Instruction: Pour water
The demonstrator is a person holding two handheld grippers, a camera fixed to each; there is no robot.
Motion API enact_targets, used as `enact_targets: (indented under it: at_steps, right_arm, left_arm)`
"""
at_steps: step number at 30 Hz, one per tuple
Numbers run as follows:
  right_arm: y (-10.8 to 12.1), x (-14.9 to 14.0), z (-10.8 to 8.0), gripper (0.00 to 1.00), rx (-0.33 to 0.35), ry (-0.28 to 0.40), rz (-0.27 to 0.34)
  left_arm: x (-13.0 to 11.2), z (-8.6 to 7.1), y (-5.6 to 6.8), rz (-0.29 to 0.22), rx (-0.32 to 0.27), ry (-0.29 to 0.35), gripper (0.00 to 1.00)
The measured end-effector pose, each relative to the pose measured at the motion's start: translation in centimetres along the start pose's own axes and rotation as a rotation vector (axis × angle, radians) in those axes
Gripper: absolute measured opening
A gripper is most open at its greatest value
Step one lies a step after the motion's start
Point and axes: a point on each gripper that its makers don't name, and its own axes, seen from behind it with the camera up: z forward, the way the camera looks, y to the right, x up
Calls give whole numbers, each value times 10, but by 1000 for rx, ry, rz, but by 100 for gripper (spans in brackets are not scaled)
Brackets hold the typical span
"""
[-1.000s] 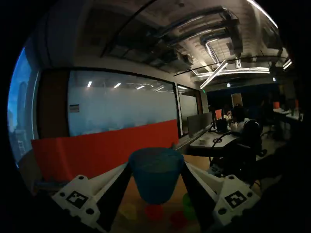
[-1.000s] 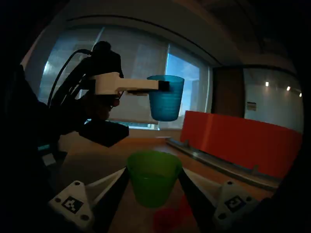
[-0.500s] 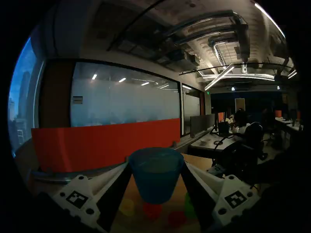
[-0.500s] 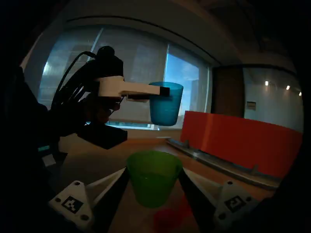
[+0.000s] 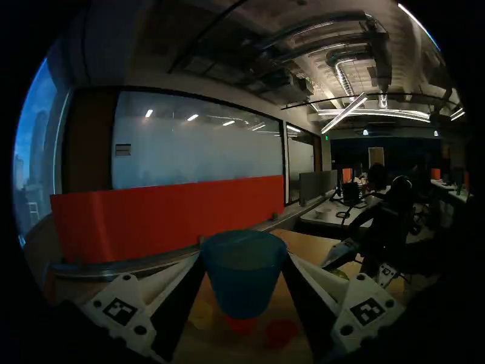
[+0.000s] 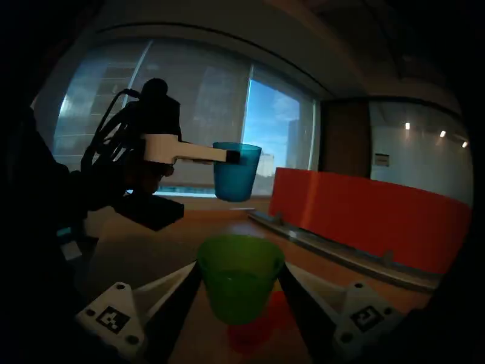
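Observation:
A translucent blue cup (image 5: 244,276) stands upright between the white fingers of my left gripper (image 5: 244,285), which is shut on it. In the right gripper view the same blue cup (image 6: 236,179) hangs in the air at upper left, level, with the left gripper (image 6: 233,159) and a hand (image 6: 121,179) behind it. My right gripper (image 6: 240,285) is shut on a green cup (image 6: 240,276), upright and lower than the blue one. Whether either cup holds water is too dim to tell.
A wooden table (image 6: 182,236) lies under both cups, with red shapes (image 5: 282,332) and a yellowish one (image 5: 203,312) on it. An orange-red partition (image 5: 163,212) runs along the table's far edge (image 6: 376,215). Desks and seated people (image 5: 388,200) are farther off.
In the right gripper view the blue cup and left gripper have sunk and drifted left, farther off. The green cup stays held in place.

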Motion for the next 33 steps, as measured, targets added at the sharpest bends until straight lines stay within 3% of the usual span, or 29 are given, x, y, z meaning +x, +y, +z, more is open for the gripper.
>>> enact_targets:
  at_steps: [13, 23, 33]
  right_arm:
    - [20, -1, -29, 89, -59, -7, 7]
    - [25, -1, -35, 90, -74, -8, 20]
    - [30, -17, -38, 90, -71, -66, 50]
  left_arm:
    - [-7, 0, 1, 39, -2, -17, 85]
    - [-10, 1, 3, 44, -11, -25, 85]
    - [-38, -3, -1, 88, -6, -108, 87]
